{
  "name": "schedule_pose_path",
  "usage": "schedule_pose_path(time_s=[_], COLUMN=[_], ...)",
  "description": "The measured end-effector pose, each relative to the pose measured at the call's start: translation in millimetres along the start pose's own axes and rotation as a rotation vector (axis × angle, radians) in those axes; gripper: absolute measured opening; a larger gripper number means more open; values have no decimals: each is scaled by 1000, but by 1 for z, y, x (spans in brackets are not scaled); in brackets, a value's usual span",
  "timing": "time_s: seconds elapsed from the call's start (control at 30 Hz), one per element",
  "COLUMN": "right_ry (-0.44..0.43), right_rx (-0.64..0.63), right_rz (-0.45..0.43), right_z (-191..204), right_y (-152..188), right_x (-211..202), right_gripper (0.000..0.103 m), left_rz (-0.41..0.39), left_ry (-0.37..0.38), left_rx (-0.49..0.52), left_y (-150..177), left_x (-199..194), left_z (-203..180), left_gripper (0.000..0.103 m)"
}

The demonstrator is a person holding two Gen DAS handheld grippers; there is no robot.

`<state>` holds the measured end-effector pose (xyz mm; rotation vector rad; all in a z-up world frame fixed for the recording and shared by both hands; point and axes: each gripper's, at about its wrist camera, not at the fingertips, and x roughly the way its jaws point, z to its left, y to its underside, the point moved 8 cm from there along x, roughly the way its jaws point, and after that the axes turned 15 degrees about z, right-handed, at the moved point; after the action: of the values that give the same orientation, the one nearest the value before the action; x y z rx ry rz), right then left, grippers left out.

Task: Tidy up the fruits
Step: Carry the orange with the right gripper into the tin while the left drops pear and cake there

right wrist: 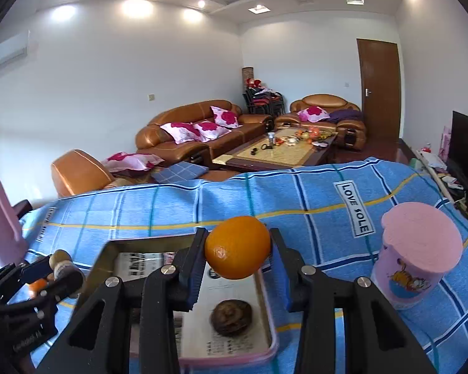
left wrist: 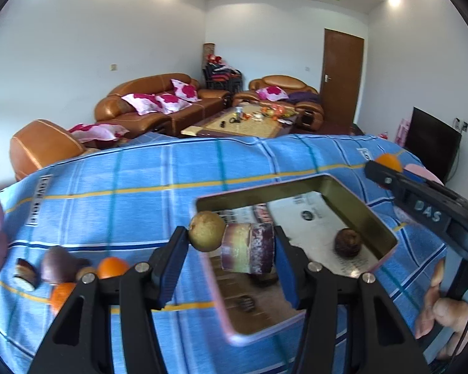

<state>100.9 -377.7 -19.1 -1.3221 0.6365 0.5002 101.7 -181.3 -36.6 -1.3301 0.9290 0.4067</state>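
My left gripper [left wrist: 231, 243] is shut on a sugarcane piece [left wrist: 248, 247] and a small yellowish round fruit [left wrist: 206, 231], held side by side above the near left edge of the pink-rimmed tin tray [left wrist: 363, 215]. My right gripper [right wrist: 238, 255] is shut on an orange [right wrist: 237, 251] above the tray's [right wrist: 273, 336] right side. A dark wrinkled fruit [right wrist: 231, 317] lies on the paper inside the tray; it also shows in the left wrist view [left wrist: 348, 242]. The left gripper with its load shows at the left of the right wrist view [right wrist: 60, 269].
On the blue checked cloth [left wrist: 140, 193] left of the tray lie another sugarcane piece [left wrist: 25, 275], a dark purple fruit [left wrist: 57, 263], and two oranges [left wrist: 112, 267]. A pink lidded cup [right wrist: 418, 255] stands right of the tray. A pink object [right wrist: 1, 221] stands at far left.
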Motion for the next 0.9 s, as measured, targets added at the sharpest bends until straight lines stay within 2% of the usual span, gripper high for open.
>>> schedule_pose_path(time_s=[0.3, 0.9], right_ry=[-15, -56], right_rx=[-38, -71], right_rz=[80, 204], right_z=[9, 30], right_y=[5, 26], right_x=[28, 57], right_gripper=[41, 41], left_rz=[45, 123], left_ry=[57, 52], left_rx=[31, 41], left_y=[1, 9], left_x=[26, 43], left_z=[-42, -44], left_gripper=[56, 56])
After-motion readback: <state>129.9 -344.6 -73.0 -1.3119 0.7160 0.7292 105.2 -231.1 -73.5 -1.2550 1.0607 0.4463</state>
